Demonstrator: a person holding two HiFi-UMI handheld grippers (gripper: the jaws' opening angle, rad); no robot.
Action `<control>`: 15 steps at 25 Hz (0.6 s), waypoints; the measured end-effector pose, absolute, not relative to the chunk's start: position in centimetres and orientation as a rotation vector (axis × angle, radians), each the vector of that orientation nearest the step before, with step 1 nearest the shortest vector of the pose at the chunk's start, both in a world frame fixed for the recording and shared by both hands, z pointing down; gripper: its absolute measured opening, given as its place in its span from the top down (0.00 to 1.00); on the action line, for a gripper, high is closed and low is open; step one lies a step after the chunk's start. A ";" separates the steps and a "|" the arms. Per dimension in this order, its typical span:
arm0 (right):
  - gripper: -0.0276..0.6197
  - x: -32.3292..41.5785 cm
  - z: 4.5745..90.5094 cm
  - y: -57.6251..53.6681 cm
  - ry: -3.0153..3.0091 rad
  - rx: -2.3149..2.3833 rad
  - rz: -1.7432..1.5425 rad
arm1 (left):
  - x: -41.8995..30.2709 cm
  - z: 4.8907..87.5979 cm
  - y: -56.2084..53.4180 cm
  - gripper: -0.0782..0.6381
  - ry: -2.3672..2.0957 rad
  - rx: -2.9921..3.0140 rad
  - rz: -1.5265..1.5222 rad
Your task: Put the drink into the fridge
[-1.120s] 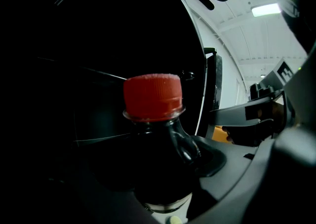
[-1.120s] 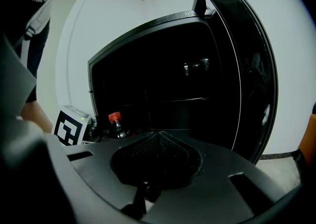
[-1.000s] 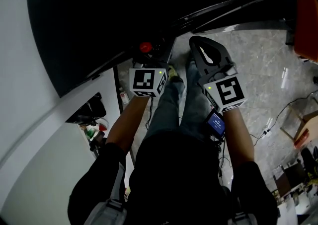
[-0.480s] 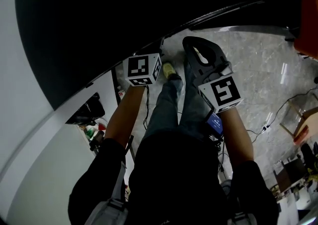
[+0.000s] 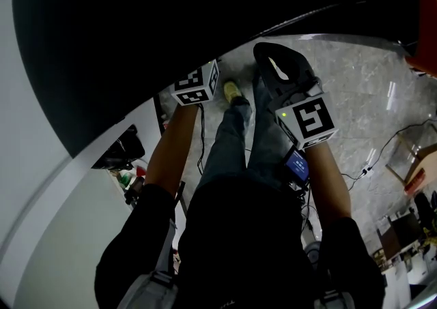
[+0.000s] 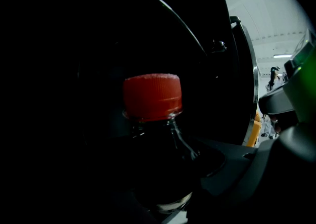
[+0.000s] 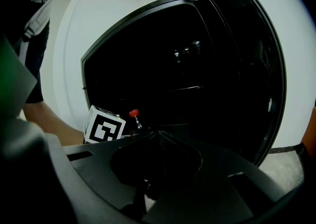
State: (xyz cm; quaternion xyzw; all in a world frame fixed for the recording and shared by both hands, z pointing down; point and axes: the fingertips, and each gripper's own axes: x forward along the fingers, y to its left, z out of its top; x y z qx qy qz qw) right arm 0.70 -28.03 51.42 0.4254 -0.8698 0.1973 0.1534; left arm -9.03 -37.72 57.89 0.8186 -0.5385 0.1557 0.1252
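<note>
— what's the biggest thing here?
— the fridge (image 5: 171, 28). it's open and its inside is dark, filling the top of the head view. grey stone floor (image 5: 355, 89) lies to its right.
— and the person?
— they stand right at it, with jeans (image 5: 232, 144) and a yellow shoe (image 5: 232, 91) showing below the grippers.
— what about the left gripper?
— the left gripper (image 6: 163, 183) reaches to the dark opening, with its marker cube (image 5: 196, 84) at the edge. its jaws are clamped on the drink bottle (image 6: 158, 154), which is dark and upright, and they grip it below the neck.
— and the right one?
— the right gripper (image 7: 158, 136) hangs outside over the floor. its jaws are drawn together with nothing between them.
— what's the smallest thing?
— the bottle's red cap (image 6: 152, 97), seen against the fridge's dark inside.
</note>
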 end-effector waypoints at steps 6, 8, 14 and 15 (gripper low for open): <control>0.94 1.2 51.8 -28.3 -2.481 1.264 0.585 | -8.1 57.9 -38.7 0.45 -1.613 2.428 0.518; 0.94 1.5 51.9 -28.4 -2.474 1.283 0.598 | -7.4 57.6 -39.0 0.45 -1.617 2.460 0.527; 0.94 1.7 52.2 -28.2 -2.471 1.288 0.616 | -7.4 57.8 -39.7 0.45 -1.630 2.483 0.487; 0.94 1.7 52.3 -28.2 -2.468 1.294 0.620 | -7.4 57.8 -39.6 0.45 -1.634 2.491 0.487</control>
